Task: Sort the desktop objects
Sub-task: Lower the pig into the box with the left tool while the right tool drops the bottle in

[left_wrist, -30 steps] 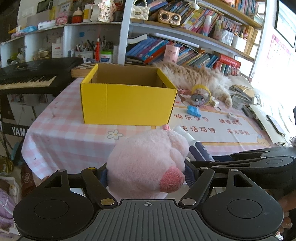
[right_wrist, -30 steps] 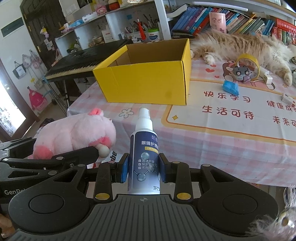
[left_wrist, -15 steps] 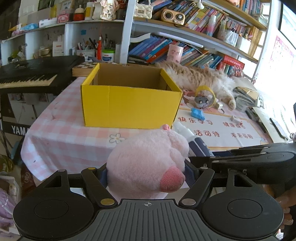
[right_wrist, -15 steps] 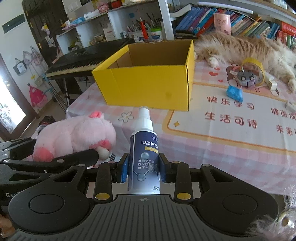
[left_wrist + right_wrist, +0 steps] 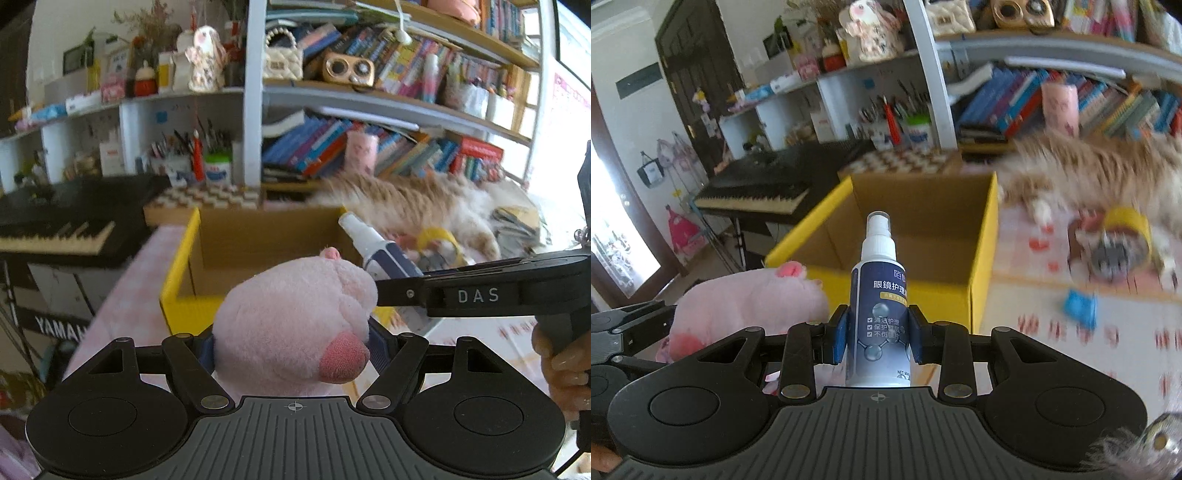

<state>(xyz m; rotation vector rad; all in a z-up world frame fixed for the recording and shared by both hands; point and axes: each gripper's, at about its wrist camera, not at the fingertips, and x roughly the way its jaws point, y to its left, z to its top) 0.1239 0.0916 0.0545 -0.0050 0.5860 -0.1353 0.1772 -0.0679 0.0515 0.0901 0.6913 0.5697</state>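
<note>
My left gripper (image 5: 291,349) is shut on a pink plush pig (image 5: 295,321), which fills the space between its blue pads. The right gripper (image 5: 878,334) is shut on a dark blue and white spray bottle (image 5: 878,314), held upright with the nozzle up. Both are just before the near wall of an open yellow cardboard box (image 5: 923,236), whose brown inside looks bare. In the left wrist view the bottle (image 5: 373,247) and the right gripper's black arm cross in from the right, over the box (image 5: 184,291). The pig (image 5: 746,302) shows left of the bottle in the right wrist view.
A long-haired cat (image 5: 1100,173) lies on the pink checked tablecloth (image 5: 1071,332) behind and right of the box. A yellow tape roll (image 5: 1126,229), a small grey toy and a blue item (image 5: 1078,306) lie near it. A keyboard (image 5: 55,236) stands left. Bookshelves rise behind.
Both grippers have moved forward and up toward the yellow box with their loads still gripped. The box now looms larger and its inside is visible.
</note>
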